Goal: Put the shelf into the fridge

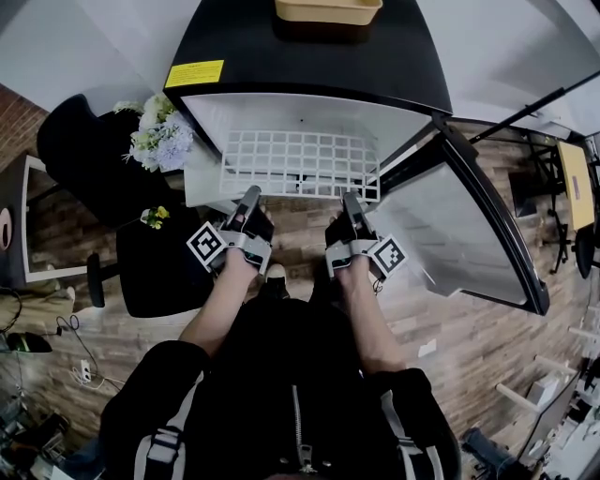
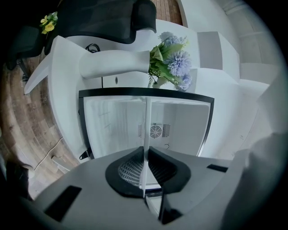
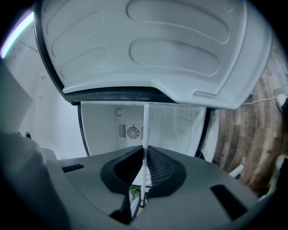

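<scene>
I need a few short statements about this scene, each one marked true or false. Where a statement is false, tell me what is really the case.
1. The left gripper and the right gripper both have their jaws shut on the white shelf. True.
2. A yellow tray sits on top of the black fridge. True.
3. The fridge door is shut. False: it stands open, at the right of the head view.
4. The flowers stand on the door's side of the fridge. False: they are on the other side, at the left of the head view.
</scene>
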`<state>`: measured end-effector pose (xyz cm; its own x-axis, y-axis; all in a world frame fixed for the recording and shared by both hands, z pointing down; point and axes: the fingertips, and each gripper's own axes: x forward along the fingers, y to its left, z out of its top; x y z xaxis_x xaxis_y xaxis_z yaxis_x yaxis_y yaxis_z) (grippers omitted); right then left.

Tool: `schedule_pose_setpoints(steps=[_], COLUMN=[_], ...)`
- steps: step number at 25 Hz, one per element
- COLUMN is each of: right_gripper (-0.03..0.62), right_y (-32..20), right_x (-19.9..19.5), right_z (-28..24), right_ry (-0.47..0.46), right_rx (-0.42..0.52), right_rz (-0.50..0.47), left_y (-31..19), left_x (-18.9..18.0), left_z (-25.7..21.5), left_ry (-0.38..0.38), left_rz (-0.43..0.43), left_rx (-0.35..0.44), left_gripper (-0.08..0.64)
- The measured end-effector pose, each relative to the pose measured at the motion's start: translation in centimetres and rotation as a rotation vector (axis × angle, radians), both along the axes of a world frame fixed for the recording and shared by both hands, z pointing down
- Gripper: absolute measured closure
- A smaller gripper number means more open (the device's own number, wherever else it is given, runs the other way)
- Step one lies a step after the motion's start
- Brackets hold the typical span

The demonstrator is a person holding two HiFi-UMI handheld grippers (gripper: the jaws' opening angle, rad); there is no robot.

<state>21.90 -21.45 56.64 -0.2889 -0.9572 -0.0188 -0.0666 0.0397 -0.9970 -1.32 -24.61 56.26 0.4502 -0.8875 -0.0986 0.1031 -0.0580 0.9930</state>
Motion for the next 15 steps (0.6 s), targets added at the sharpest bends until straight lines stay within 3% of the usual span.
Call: schedule_pose_setpoints(steps=[15], right_gripper=[0.56], right_y=[-1.6], right_x=[0.2], right_z=[-0.3], right_ry=[0.004], right_rx=[-0.012], right_rz=[0.028], left_y=[-1.6], left_x=[0.1], left_z=[-0.5], left_ry=[0.007], left_rz=[-0.037], left_rx=[0.014], left_gripper=[0.517])
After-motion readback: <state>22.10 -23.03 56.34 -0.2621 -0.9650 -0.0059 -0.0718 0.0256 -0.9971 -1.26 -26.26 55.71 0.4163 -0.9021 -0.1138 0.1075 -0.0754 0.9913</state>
